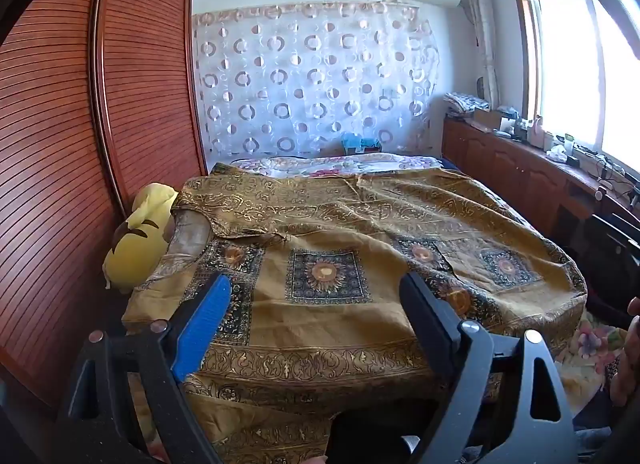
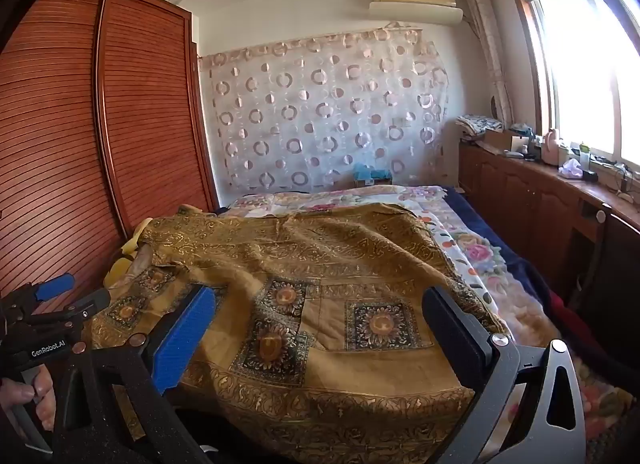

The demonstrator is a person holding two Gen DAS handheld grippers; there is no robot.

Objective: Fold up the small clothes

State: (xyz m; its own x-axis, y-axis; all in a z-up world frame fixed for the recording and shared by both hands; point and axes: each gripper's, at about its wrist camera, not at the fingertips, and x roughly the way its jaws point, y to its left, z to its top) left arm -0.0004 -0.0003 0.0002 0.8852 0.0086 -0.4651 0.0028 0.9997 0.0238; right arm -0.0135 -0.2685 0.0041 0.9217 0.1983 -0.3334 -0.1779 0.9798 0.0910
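Note:
A gold-brown garment (image 1: 340, 328) printed with dark sunflower squares lies spread on the bed, its neckline at the left and its bordered hem nearest me. My left gripper (image 1: 316, 280) hovers open over the near hem, blue pad on the left, black pad on the right, with no cloth pinched. My right gripper (image 2: 320, 294) also stands open, low over the same garment (image 2: 320, 264), further toward its right side. The left gripper (image 2: 90, 287) shows at the left edge of the right wrist view, held by a hand (image 2: 24, 392).
A yellow plush toy (image 1: 140, 236) lies between the bed and the slatted wooden wardrobe (image 1: 60, 144) on the left. A floral bedsheet (image 2: 472, 256) covers the bed beyond the garment. A cluttered wooden cabinet (image 2: 520, 200) runs under the window at right.

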